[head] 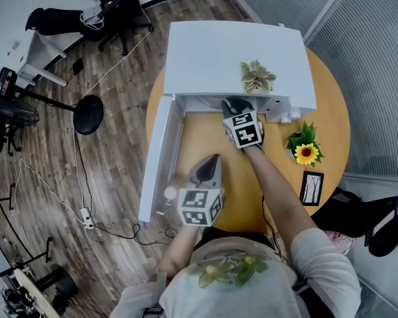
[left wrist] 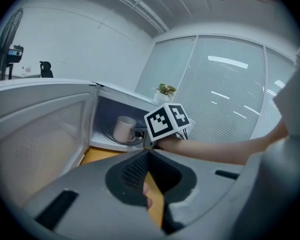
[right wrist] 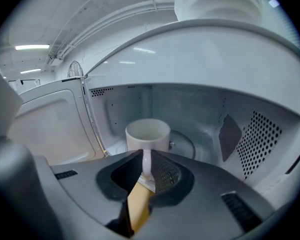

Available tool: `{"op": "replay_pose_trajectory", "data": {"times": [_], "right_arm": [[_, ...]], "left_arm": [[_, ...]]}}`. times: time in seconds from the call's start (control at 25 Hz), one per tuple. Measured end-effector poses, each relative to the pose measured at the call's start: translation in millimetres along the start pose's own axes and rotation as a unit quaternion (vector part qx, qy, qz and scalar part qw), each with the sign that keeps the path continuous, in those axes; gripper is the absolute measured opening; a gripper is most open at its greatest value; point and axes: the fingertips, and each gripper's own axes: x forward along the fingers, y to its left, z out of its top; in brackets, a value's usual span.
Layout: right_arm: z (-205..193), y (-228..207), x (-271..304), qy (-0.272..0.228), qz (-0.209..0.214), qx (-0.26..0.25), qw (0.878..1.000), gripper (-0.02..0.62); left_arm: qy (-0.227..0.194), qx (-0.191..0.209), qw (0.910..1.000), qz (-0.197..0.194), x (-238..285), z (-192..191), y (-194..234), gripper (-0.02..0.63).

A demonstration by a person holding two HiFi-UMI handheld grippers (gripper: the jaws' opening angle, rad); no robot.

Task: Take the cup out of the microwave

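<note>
The round wooden counter (head: pixel 205 144) carries a white microwave (head: pixel 225 55), whose door (head: pixel 158 158) is swung fully open to the left side. A small potted plant (head: pixel 257 77) stands on the microwave's top near the right front edge. The right gripper (right wrist: pixel 147 156) reaches into the cavity; its jaws stand nearly together and are clamped on the handle (right wrist: pixel 146 165) of the white cup (right wrist: pixel 147 133). The cup stands upright on the glass turntable (right wrist: pixel 187 144) inside the microwave, handle facing the opening. The left gripper (left wrist: pixel 149 153) is held over the counter in front of the open door, well apart from the cup, with its jaw tips meeting and nothing between them. A potted sunflower (head: pixel 306 152) and a small picture frame (head: pixel 312 187) stand at the counter's right edge.
</note>
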Motion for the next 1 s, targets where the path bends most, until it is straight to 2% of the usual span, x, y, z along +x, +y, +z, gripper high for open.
{"op": "replay_pose_trajectory", "data": {"times": [1.0], "right_arm": [[6, 14, -34, -0.007, 0.011, 0.008, 1.000, 0.060]], "left_arm": [[-0.022, 0.007, 0.9997, 0.002, -15, 15, -3, 0.003]]}}
